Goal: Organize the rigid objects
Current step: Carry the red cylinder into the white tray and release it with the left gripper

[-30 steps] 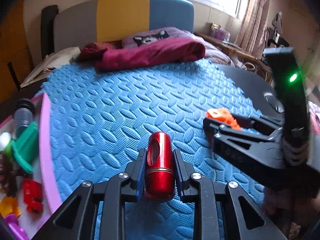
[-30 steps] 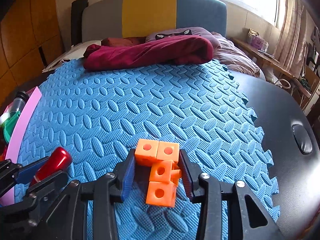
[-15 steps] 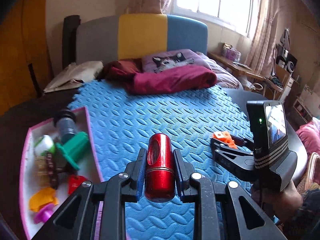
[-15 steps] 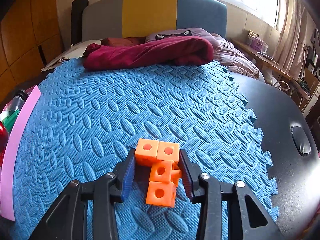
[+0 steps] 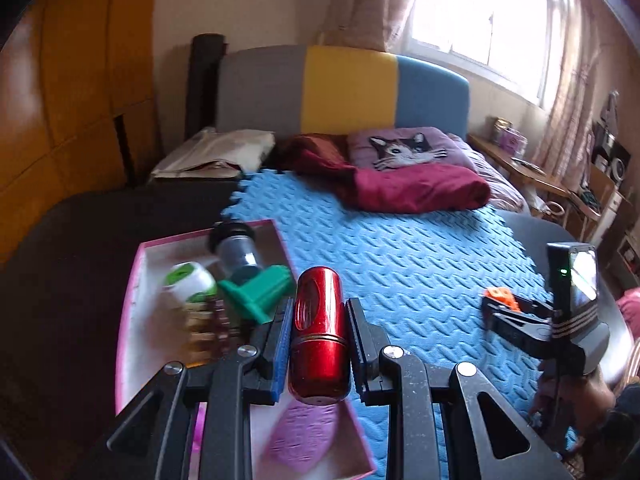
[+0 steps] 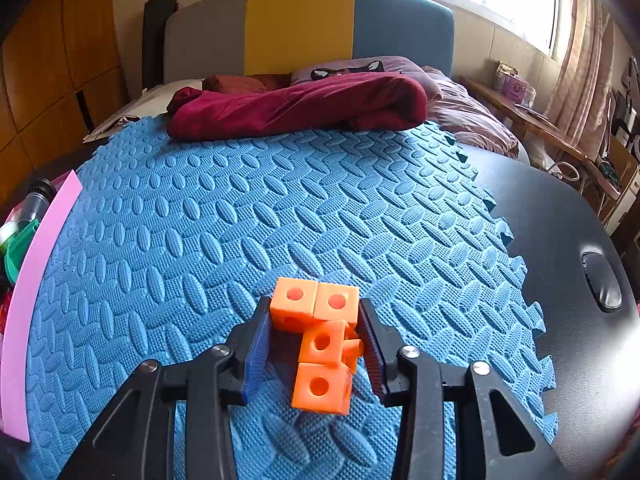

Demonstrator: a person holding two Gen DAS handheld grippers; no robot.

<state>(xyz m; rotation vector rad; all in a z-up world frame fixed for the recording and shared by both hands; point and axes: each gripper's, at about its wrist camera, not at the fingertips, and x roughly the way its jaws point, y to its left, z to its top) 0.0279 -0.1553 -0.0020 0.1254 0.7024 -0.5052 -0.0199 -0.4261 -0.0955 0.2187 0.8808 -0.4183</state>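
Jaws clamped both sides: left gripper (image 5: 318,332) pinches a red metal cylinder (image 5: 319,332) across its body, long axis running straight fwd along the fingers, its slotted end pointing away from the camera toward the bed. It hangs above the near right edge of the pink tray (image 5: 132,304), w/ the tray's contents lying ahead and to the left of the jaws: a green plastic piece (image 5: 260,294), a white-and-green bottle (image 5: 188,280), a dark-capped jar (image 5: 236,252). Judged from that, the coming set-down turns on a short shift left, over the rim and into the tray; left hand is plainly the nearer one. Right gripper (image 6: 314,344) sits low on the blue foam mat (image 6: 280,208), well apart from the tray, its pads closed on the two top cubes of an orange block cluster (image 6: 320,340); cluster's long axis runs back toward the camera, holes facing up. Bare tray floor near the front looks like the open spot
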